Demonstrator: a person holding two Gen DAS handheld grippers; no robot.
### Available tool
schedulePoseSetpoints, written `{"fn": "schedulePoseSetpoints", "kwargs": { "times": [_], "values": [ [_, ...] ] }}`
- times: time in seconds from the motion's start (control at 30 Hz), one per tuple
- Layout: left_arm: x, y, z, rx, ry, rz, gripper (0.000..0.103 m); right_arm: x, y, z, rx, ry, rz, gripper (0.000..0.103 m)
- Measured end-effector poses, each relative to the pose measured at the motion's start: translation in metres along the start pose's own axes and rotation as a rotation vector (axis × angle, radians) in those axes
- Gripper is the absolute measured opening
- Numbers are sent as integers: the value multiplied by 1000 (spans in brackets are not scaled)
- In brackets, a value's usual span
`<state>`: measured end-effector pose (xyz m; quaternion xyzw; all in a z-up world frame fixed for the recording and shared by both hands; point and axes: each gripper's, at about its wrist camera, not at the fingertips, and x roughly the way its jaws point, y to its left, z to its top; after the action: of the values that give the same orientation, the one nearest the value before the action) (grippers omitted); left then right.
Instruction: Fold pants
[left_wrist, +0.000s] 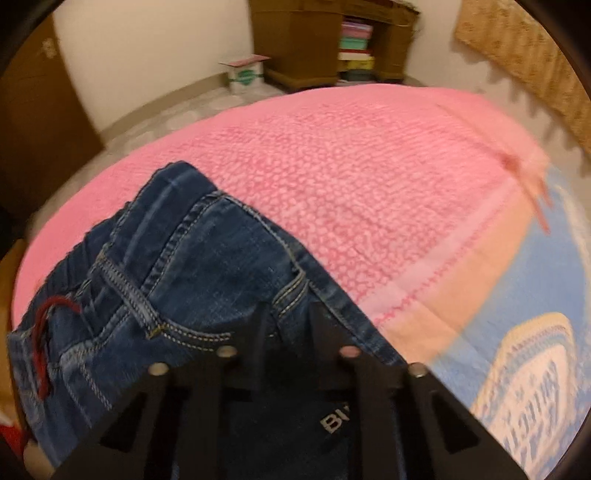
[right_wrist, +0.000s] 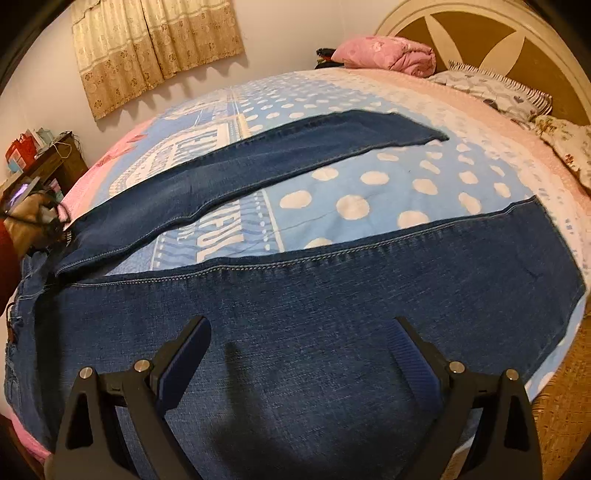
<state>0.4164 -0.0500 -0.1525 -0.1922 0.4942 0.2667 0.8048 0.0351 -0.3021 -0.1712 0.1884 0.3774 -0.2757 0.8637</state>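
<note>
Dark blue jeans (right_wrist: 332, 295) lie spread on the bed with the two legs splayed apart; the far leg (right_wrist: 258, 162) runs toward the headboard. In the left wrist view the waistband and pocket area (left_wrist: 166, 277) with a red drawstring (left_wrist: 44, 332) fills the lower left. My left gripper (left_wrist: 288, 317) is shut on denim beside the pocket seam, with cloth pinched between its tips. My right gripper (right_wrist: 301, 339) stands open just above the near leg, its fingers (right_wrist: 192, 347) wide apart and holding nothing. A hand (right_wrist: 29, 218) shows at the waistband end.
A pink textured blanket (left_wrist: 369, 177) and a blue dotted sheet (right_wrist: 369, 199) cover the bed. Pillows (right_wrist: 384, 55) sit by the headboard (right_wrist: 480, 33). A wooden shelf unit (left_wrist: 325, 40), a carton (left_wrist: 245, 72), a cluttered side table (right_wrist: 48, 162) and curtains (right_wrist: 155, 48) ring the room.
</note>
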Motion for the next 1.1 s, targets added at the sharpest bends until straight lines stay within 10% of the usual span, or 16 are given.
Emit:
{"fn": "schedulePoseSetpoints", "kwargs": {
  "times": [0.27, 0.53, 0.87, 1.1],
  "values": [
    [-45, 69, 10, 118, -67, -401, 8, -35, -22, 14, 38, -74, -21, 97],
    [-105, 141, -40, 266, -218, -574, 8, -51, -51, 38, 110, -104, -38, 97],
    [-128, 196, -116, 304, -302, -625, 8, 7, -103, 166, 228, -95, 1, 97],
    [-119, 198, -128, 325, -352, -614, 8, 140, -103, 276, 360, 80, 25, 97]
  ]
}}
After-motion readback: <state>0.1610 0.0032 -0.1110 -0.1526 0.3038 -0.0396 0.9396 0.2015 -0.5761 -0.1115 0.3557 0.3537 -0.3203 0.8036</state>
